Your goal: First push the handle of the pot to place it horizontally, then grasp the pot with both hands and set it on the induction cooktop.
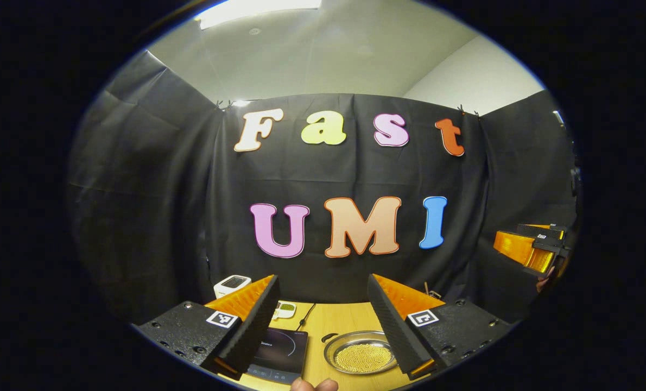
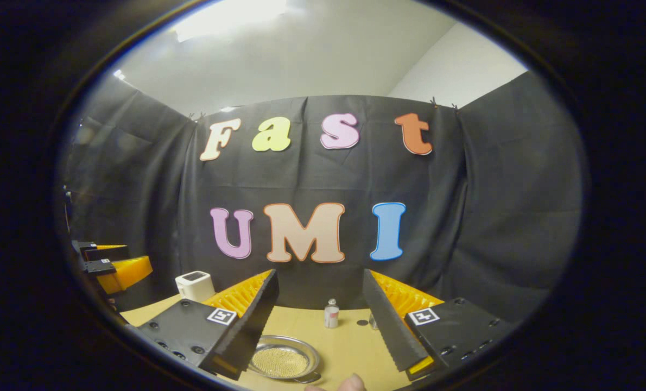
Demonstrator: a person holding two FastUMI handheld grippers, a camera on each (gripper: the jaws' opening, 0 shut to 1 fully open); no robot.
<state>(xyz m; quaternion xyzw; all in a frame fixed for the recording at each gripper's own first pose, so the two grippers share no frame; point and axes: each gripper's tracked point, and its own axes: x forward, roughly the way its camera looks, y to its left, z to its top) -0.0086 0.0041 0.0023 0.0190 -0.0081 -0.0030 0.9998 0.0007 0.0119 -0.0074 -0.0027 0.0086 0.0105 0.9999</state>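
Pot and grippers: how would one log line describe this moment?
left gripper: open, raised | right gripper: open, raised | pot: on table, untouched | induction cooktop: bare

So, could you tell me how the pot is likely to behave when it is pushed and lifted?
The pot looks metal, so probably rigid and inclined to slide on the smooth table. It is shallow and wide, so tipping seems unlikely. The small beads filling it would likely add weight and spill if tilted.
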